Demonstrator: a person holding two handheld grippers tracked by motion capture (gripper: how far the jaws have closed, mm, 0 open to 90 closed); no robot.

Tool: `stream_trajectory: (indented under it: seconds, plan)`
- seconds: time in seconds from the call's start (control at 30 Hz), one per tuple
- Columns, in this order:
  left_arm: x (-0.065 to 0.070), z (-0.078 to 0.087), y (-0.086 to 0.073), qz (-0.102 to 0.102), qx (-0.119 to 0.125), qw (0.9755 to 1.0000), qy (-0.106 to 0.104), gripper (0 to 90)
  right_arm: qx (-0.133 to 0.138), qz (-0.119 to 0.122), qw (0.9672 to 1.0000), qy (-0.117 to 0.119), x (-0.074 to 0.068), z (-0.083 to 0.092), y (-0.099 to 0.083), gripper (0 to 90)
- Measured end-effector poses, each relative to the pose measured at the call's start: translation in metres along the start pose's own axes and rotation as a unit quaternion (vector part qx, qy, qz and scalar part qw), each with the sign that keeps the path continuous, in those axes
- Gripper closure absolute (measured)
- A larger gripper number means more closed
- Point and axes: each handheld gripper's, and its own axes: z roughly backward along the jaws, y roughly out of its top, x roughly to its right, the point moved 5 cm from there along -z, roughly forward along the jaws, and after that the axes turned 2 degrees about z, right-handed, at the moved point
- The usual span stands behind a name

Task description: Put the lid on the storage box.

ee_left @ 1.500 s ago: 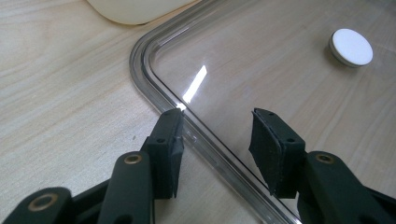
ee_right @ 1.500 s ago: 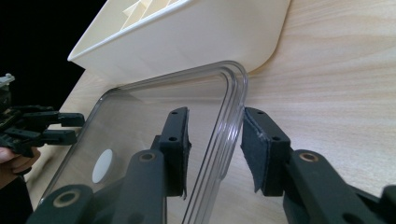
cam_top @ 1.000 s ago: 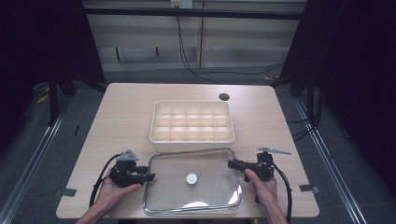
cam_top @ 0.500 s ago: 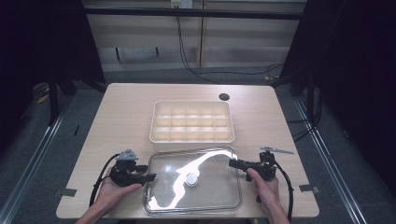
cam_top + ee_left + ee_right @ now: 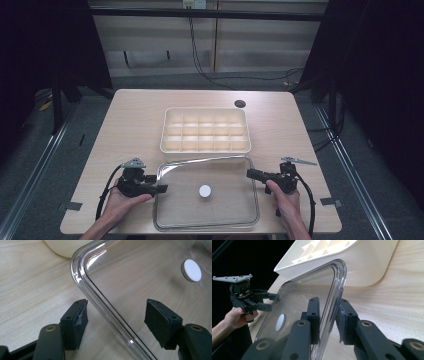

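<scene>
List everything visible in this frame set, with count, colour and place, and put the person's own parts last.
Clear lid: one, transparent with a white round disc at its middle, near edge of the table.
Compartment tray: one, cream, table centre, just beyond the lid.
Table: one, light wood.
Dark round spot: one, black, on the table beyond the tray's right end.
Left gripper: one, black, jaws open astride the lid's left rim, having just been opening.
Right gripper: one, black, jaws shut on the lid's right rim.
Hands: two, each holding a gripper.
</scene>
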Motion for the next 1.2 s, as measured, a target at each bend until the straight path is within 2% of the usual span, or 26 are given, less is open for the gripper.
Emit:
stream_trajectory:
  seconds: [0.07,0.13,0.27,0.47,0.6,0.7,1.0,1.07,1.2]
  plan:
    - [0.000,-0.001,0.000,0.021,0.005,0.9997,-0.015,41.2,0.002,0.003,1.0000,0.000,0.000,0.000,0.000,73.9]
    - [0.000,0.000,0.001,0.029,0.006,0.9994,-0.020,42.8,0.002,0.002,1.0000,0.000,0.000,0.000,0.000,73.8]
    - [0.000,0.006,0.004,0.030,0.024,0.9986,-0.035,47.7,0.002,0.004,1.0000,-0.004,0.000,0.001,-0.001,73.8]
    - [0.001,0.013,0.008,0.037,0.047,0.9975,-0.039,52.9,0.001,0.006,0.9999,-0.009,-0.002,0.000,-0.001,73.8]
    - [0.003,0.016,0.010,0.029,0.051,0.9975,-0.039,54.9,-0.002,0.008,0.9999,-0.014,-0.001,0.000,-0.001,73.5]
    - [0.006,0.021,0.013,0.013,0.055,0.9978,-0.034,55.9,0.001,0.009,0.9999,-0.015,-0.002,0.001,0.000,73.0]
    - [0.009,0.029,0.019,0.010,0.071,0.9967,-0.039,61.0,0.009,0.019,0.9995,-0.023,-0.006,0.004,0.002,72.5]
    - [0.008,0.031,0.020,0.011,0.074,0.9963,-0.043,62.5,0.013,0.006,0.9997,-0.019,-0.009,0.006,0.002,73.1]
    - [0.009,0.035,0.025,0.020,0.081,0.9958,-0.037,63.9,0.016,0.008,0.9996,-0.022,-0.012,0.006,0.003,73.1]
